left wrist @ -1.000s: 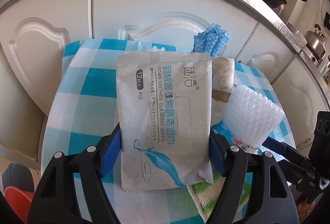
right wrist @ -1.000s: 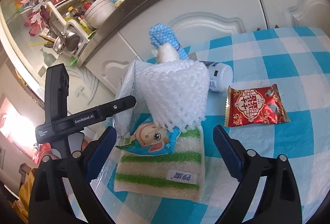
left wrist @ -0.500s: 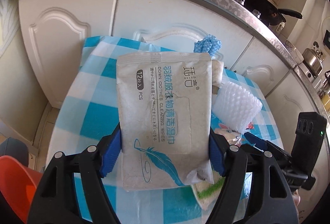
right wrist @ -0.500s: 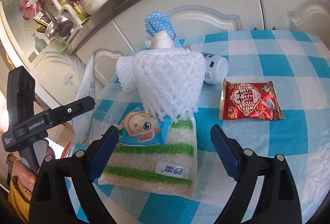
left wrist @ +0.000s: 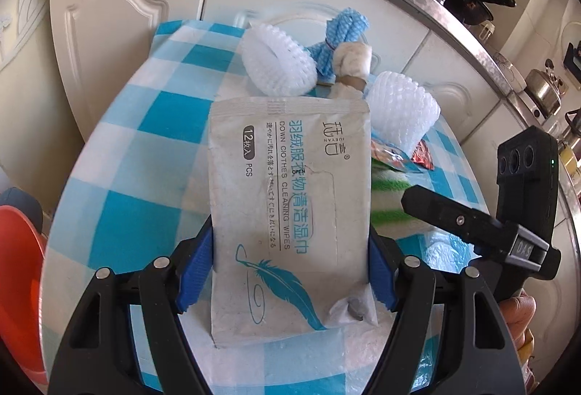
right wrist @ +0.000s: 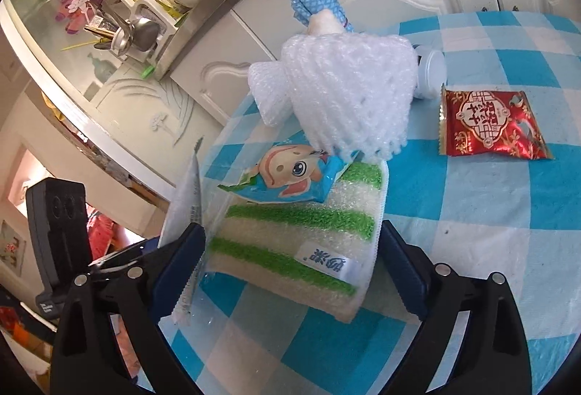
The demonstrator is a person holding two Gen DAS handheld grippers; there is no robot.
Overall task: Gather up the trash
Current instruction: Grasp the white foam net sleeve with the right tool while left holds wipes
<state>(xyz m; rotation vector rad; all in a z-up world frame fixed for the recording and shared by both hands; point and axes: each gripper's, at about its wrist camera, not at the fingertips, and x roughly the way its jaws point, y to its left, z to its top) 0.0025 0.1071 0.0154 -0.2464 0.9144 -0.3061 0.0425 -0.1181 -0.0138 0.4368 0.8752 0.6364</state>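
Observation:
My left gripper (left wrist: 290,271) is shut on a grey-white wet-wipes pack (left wrist: 290,213) with a blue feather print and holds it above the blue checked table (left wrist: 145,177). The pack's edge also shows in the right wrist view (right wrist: 183,213). My right gripper (right wrist: 290,267) is open, its fingers on either side of a green-striped white cloth (right wrist: 301,238) on the table. A blue cartoon snack wrapper (right wrist: 290,175) lies on the cloth's far end. A white foam net (right wrist: 348,93) and a red snack packet (right wrist: 490,122) lie behind.
A second foam net (left wrist: 277,68), a blue mesh cloth (left wrist: 343,31) and a white roll (left wrist: 354,59) lie at the table's far edge by white cabinets. A white jar (right wrist: 430,71) lies behind the foam net. An orange bin (left wrist: 18,286) stands at the lower left.
My left gripper has pulled back and risen with the wipes pack, so more of the table shows. My right gripper has moved forward and down, so its fingers now stand on either side of the striped cloth.

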